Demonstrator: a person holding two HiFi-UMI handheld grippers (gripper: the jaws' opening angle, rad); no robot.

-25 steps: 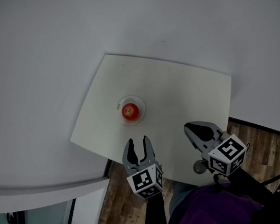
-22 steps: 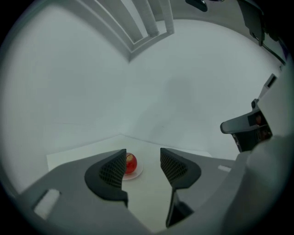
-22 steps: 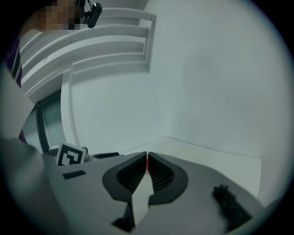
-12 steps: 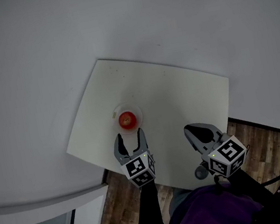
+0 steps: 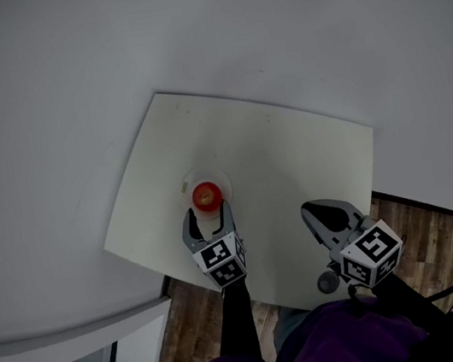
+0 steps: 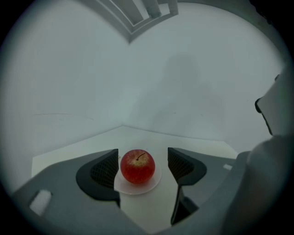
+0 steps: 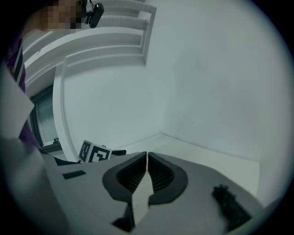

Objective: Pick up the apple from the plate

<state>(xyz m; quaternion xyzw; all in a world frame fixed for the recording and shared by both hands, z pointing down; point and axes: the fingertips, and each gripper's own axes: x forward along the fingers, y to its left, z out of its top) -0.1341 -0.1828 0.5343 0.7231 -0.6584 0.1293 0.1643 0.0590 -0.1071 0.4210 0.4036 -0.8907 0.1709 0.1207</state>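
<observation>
A red apple [image 5: 206,196] sits on a small pale plate [image 5: 223,180] near the left front of the white table [image 5: 290,147]. My left gripper [image 5: 207,215] is right behind it, its jaws opening and spread wide. In the left gripper view the apple [image 6: 137,166] on its plate [image 6: 138,189] stands at the mouth of the left gripper [image 6: 142,159], level with the fingertips, and the pads do not press on it. My right gripper [image 5: 308,207] hovers over the table's front right part, shut with nothing in it; its jaws meet in the right gripper view [image 7: 147,156].
Plain white walls close in behind and left of the table. Brown wooden floor [image 5: 432,239] shows at the right front. A small dark round thing [image 5: 327,281] sits under the table's front edge. The left gripper's marker cube [image 7: 94,153] shows in the right gripper view.
My left gripper has gone forward over the table up to the apple, and its jaws have spread from nearly together to wide. The right gripper has hardly shifted.
</observation>
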